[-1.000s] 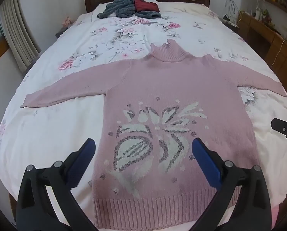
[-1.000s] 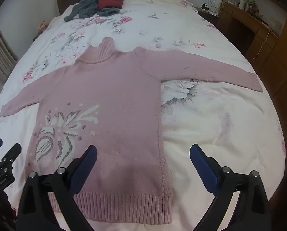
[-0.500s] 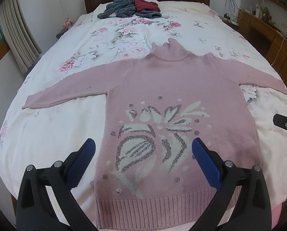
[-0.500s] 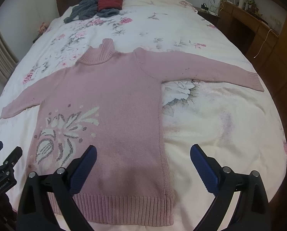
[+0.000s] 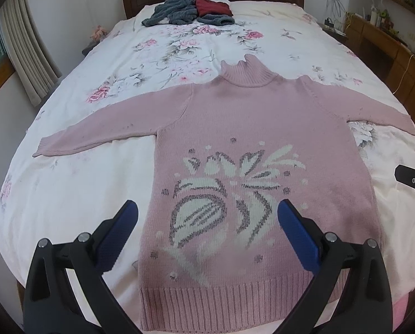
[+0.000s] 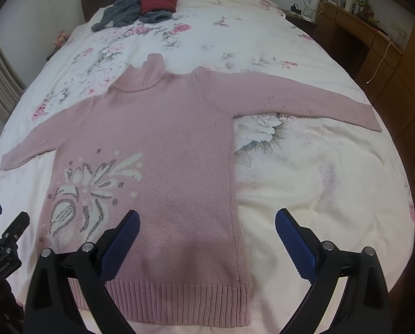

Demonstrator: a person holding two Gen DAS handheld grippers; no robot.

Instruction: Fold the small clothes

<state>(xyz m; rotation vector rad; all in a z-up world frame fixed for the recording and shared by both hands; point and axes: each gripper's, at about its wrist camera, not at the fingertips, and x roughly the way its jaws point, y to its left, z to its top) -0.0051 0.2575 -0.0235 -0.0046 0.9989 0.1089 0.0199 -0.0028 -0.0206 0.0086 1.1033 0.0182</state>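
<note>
A pink turtleneck sweater (image 5: 252, 128) (image 6: 162, 128) with a white and grey flower pattern lies flat on the bed, front up, both sleeves spread sideways. My left gripper (image 5: 207, 217) hovers open above the sweater's lower front, holding nothing. Above the sweater's lower right side and hem, my right gripper (image 6: 207, 222) is open too and holds nothing. Each gripper shows at the edge of the other's view: the right one (image 5: 413, 178) and the left one (image 6: 4, 236).
The bed (image 5: 68, 194) has a white floral cover. A pile of grey and dark red clothes (image 5: 190, 11) (image 6: 143, 8) lies near the wooden headboard. A wooden desk (image 6: 368, 36) with cables stands to the right, curtains (image 5: 21, 47) to the left.
Both views have drifted slightly, so the sweater sits a little lower in frame. The sweater lies as before and both grippers stay open.
</note>
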